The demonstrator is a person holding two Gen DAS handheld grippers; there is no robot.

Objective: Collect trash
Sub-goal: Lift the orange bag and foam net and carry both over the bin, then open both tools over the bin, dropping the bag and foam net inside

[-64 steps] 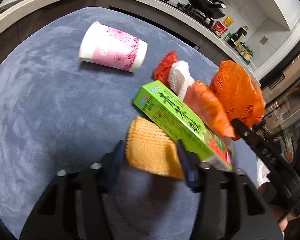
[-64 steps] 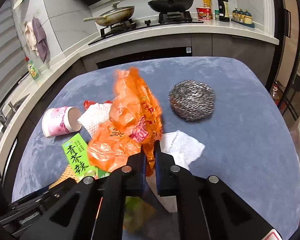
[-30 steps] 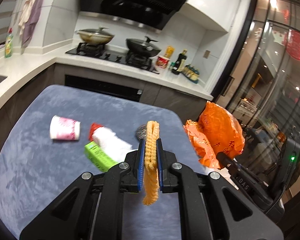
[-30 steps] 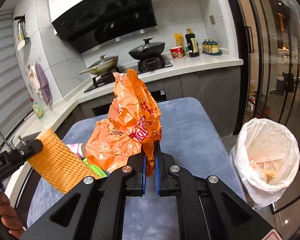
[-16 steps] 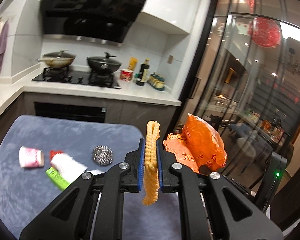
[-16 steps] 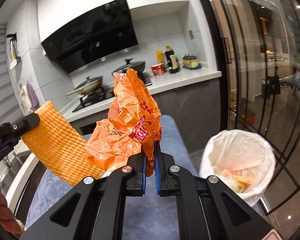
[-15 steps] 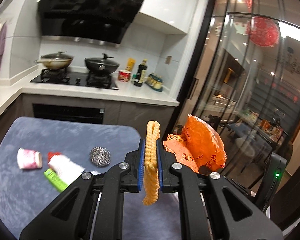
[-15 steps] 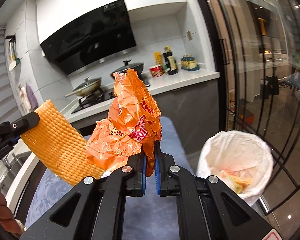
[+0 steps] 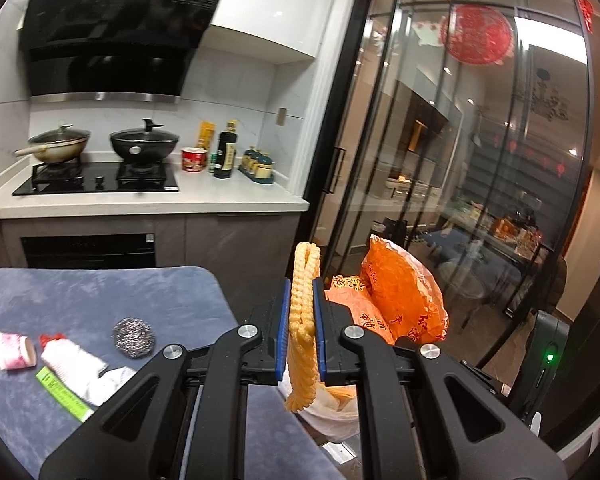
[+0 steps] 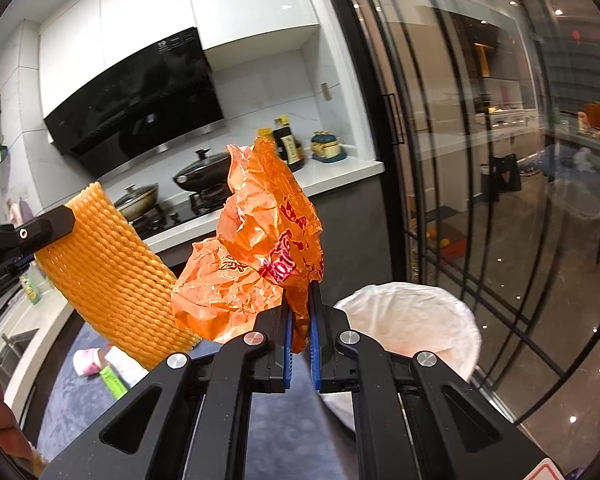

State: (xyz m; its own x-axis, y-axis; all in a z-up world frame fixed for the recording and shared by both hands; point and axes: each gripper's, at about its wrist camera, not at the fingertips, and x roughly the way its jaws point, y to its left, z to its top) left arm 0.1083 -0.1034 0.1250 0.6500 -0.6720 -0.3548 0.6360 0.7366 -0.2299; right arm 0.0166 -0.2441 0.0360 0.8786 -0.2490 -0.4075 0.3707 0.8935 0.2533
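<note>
My left gripper (image 9: 302,320) is shut on a yellow foam net sleeve (image 9: 303,344) and holds it in the air past the table's right end. The sleeve also shows in the right wrist view (image 10: 112,276). My right gripper (image 10: 299,328) is shut on a crumpled orange plastic bag (image 10: 260,256), which also shows in the left wrist view (image 9: 400,304). A bin lined with a white bag (image 10: 416,320) stands on the floor just right of and below the right gripper. In the left wrist view its white bag (image 9: 332,416) peeks out under the sleeve.
On the blue-grey table (image 9: 100,292) lie a pink paper cup (image 9: 12,350), a white foam net (image 9: 72,364) over a red wrapper, a green box (image 9: 60,392) and a steel scourer (image 9: 134,338). A glass sliding door (image 9: 480,200) stands to the right. The kitchen counter (image 9: 160,196) is behind.
Both grippers have swung further right, away from the table, with their loads still held. The lined bin is now closer and more directly under the right gripper.
</note>
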